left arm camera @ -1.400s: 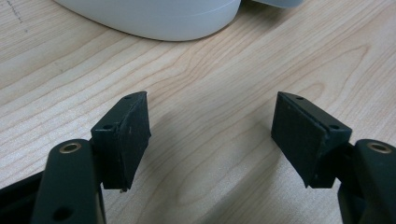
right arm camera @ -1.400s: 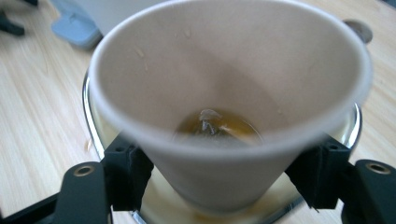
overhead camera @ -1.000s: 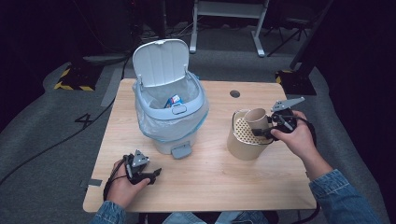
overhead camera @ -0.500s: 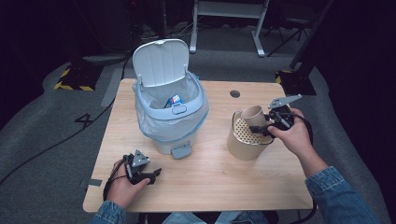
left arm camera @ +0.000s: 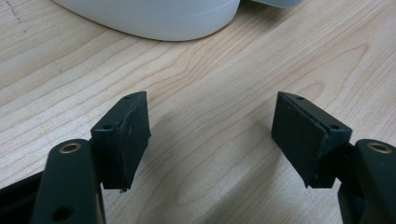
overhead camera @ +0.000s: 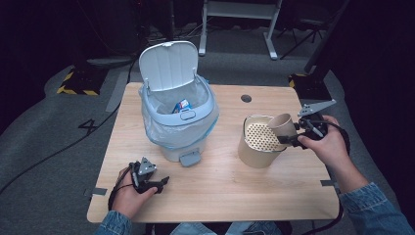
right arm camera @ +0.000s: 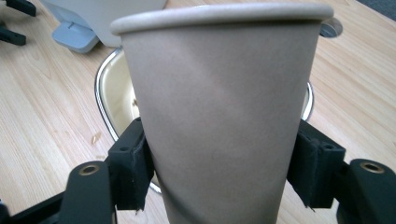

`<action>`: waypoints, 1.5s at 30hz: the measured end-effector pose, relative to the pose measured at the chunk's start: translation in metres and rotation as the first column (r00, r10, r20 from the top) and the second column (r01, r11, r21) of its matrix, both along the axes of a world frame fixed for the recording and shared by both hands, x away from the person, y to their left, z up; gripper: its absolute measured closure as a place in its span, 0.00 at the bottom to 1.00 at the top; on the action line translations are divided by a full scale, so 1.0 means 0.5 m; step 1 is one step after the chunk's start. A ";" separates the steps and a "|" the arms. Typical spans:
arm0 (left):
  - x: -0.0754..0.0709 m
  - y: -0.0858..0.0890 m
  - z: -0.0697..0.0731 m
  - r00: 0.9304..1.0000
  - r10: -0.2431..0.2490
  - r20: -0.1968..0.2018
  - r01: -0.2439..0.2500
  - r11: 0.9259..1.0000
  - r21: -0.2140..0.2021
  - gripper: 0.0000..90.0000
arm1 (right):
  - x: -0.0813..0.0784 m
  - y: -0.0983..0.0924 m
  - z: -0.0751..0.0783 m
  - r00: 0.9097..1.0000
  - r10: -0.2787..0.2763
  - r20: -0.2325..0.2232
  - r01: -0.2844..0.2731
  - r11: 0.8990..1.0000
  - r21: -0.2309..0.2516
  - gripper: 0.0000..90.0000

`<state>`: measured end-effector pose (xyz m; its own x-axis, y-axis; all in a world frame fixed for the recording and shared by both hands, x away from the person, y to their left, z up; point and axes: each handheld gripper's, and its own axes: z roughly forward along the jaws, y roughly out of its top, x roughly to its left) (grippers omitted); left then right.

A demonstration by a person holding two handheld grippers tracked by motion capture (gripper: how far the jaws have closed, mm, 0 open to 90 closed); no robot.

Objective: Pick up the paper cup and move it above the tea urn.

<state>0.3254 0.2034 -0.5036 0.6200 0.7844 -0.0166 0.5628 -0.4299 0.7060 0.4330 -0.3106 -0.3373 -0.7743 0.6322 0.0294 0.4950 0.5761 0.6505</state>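
At right of surface (overhead camera: 230, 186): right gripper (overhead camera: 293, 139) jaws clamped on paper cup (right arm camera: 219, 116), tilted over perforated holder (overhead camera: 259, 142). Risk: thin wall buckles, cup slips. Left gripper (overhead camera: 159, 182) jaws apart, idle near bin (overhead camera: 178, 127).

the wooden table (overhead camera: 220, 191) carries a white bin (overhead camera: 178, 127) (lid up) and tan container (overhead camera: 257, 147).

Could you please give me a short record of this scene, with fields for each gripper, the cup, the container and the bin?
right gripper: shut on paper cup
paper cup: brown, tilted, above the container's rim
container: tan, perforated insert inside, standing on the table
left gripper: open, nothing between its jaws, low over the table near the bin's base
bin: grey-white, lid up, plastic liner, a small carton inside
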 end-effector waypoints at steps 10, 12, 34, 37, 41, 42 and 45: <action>0.000 0.000 0.000 1.000 0.000 0.000 0.000 1.000 0.000 0.32 | -0.016 -0.029 -0.003 1.000 -0.015 0.007 0.015 1.000 0.013 0.36; 0.000 0.000 0.000 1.000 0.000 0.000 0.000 1.000 -0.001 0.32 | -0.015 -0.031 -0.008 1.000 -0.019 0.004 0.019 1.000 0.016 0.36; 0.000 0.000 0.000 1.000 -0.002 -0.001 0.002 1.000 0.000 0.31 | 0.011 0.016 -0.068 0.999 0.003 0.032 -0.004 0.999 0.042 0.34; 0.000 0.000 0.000 1.000 -0.003 -0.001 0.003 1.000 0.000 0.32 | 0.005 0.014 -0.073 0.999 0.010 0.048 -0.013 0.998 0.054 0.34; 0.000 0.000 0.000 1.000 -0.002 -0.001 0.002 1.000 -0.001 0.32 | -0.006 0.000 -0.073 0.998 -0.008 0.069 0.001 0.994 0.107 0.29; 0.000 0.000 0.000 1.000 -0.002 -0.001 0.002 1.000 0.000 0.32 | -0.011 -0.003 -0.073 0.997 -0.013 0.078 0.004 0.994 0.114 0.29; 0.000 0.000 0.000 1.000 -0.003 -0.001 0.003 1.000 0.000 0.31 | -0.021 -0.011 -0.080 0.995 -0.014 0.102 -0.001 0.990 0.138 0.35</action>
